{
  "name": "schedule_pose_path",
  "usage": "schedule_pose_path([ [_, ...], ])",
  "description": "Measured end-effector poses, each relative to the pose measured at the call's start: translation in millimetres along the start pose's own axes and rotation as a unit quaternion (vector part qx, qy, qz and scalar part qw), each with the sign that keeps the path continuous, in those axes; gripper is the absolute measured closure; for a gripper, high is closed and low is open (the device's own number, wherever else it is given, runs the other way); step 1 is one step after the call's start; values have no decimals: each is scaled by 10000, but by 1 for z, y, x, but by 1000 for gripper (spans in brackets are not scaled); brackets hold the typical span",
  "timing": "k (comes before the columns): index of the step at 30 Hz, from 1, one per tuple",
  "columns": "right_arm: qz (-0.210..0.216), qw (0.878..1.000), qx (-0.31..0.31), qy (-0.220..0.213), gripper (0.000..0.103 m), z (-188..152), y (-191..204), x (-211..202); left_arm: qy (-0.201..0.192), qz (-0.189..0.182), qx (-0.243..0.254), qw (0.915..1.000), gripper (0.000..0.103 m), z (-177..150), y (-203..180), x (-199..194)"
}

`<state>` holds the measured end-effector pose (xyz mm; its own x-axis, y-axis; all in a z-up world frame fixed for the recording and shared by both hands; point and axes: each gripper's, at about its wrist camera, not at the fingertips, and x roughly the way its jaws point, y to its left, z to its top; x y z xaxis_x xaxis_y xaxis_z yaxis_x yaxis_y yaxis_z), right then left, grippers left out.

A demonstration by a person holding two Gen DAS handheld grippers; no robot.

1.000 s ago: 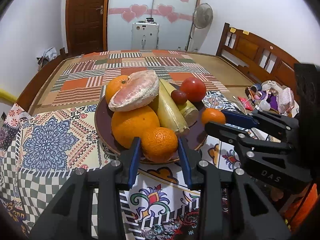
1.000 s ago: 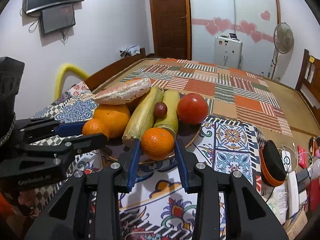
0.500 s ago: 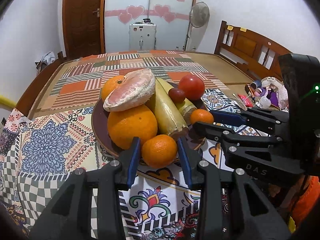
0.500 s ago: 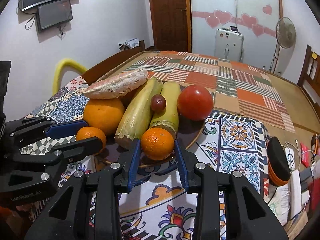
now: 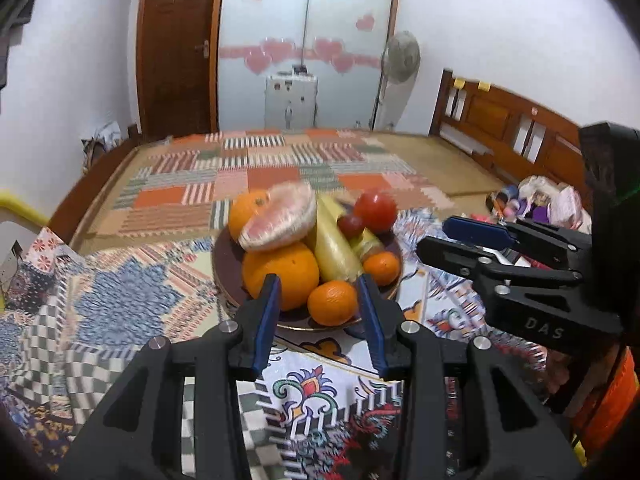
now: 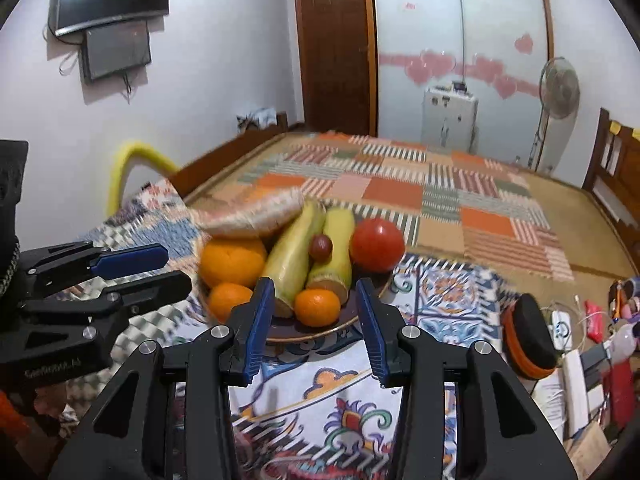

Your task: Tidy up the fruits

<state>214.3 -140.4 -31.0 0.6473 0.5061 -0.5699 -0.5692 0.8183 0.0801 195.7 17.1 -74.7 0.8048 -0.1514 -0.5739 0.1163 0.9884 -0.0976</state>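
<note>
Both grippers, left and right, hang spread and empty, right jaws opening; near tangerine looks light, soft-skinned: pinch its sides.

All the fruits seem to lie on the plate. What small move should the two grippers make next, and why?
Probably draw both back, clear of the plate. The left gripper stands open, the right gripper's jaws are opening, and no pad presses on a fruit; the two mandarins rest on the plate, and no loose fruit shows on the cloth.
</note>
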Motion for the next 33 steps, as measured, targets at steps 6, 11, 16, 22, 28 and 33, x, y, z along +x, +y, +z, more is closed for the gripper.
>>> schedule_pose_path([
  [6, -139, 9967, -78, -796, 64, 15, 23, -73, -797, 97, 39, 9968, 64, 12, -10, -77],
  [11, -142, 9905, -47, -1370, 64, 17, 43, -127, -1467, 161, 165, 9889, 64, 15, -26, -144],
  [16, -164, 9828, 6, -1838, 59, 11, 63, -172, -1924, 271, 240, 9807, 61, 6, -38, -195],
  [22, -458, 9717, -105, -2317, 41, 1, 89, -204, -2266, 399, 268, 9728, 44, -9, -46, -234],
  [28, -641, 9646, -89, -2557, 24, -7, 98, -215, -2463, 496, 325, 9674, 27, -20, -53, -251],
  [33, -695, 9637, -49, -2579, 15, -11, 97, -218, -2565, 537, 330, 9645, 14, -26, -53, -260],
])
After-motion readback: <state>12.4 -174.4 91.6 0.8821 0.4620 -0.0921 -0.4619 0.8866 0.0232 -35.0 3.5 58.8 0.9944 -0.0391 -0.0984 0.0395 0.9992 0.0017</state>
